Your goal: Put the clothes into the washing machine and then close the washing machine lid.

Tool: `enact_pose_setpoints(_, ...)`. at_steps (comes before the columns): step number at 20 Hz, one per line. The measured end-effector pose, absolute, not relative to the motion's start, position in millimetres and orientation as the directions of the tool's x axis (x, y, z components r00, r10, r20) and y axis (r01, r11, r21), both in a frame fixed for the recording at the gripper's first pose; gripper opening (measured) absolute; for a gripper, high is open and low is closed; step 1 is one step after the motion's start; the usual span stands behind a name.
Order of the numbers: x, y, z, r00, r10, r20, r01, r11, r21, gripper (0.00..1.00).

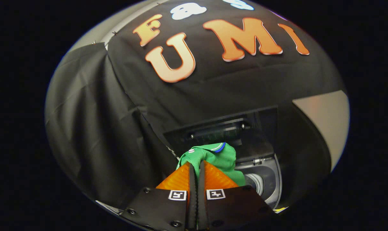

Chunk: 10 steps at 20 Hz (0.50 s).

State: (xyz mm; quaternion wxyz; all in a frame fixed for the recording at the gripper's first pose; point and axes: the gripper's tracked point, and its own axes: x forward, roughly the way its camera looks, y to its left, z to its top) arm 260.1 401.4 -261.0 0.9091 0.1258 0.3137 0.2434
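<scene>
Above the open washing machine point(261, 179), the jaws grip the green garment point(213, 157).

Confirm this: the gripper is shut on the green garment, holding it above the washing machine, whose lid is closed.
Not quite. In the gripper view the gripper is shut on the green garment above the washing machine, but its lid stands open.

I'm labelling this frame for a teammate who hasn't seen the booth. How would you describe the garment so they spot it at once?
Start at the dark washing machine with its lid raised, below the black cloth wall. In front of its opening, the gripper has its fingers shut on the green garment. It is bright green with a blue-and-white collar edge and a white button, the only vivid cloth among dark surfaces.
</scene>
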Motion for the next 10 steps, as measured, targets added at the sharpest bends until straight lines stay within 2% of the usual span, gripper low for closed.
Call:
enact_pose_setpoints(5, 279, 428, -349, 0.638, 0.452, -0.624, -0.290, 0.891, 0.349, 0.09)
enact_pose_setpoints(10, 272, 425, -403, 0.568, 0.404, -0.717, -0.269, 0.914, 0.303, 0.09)
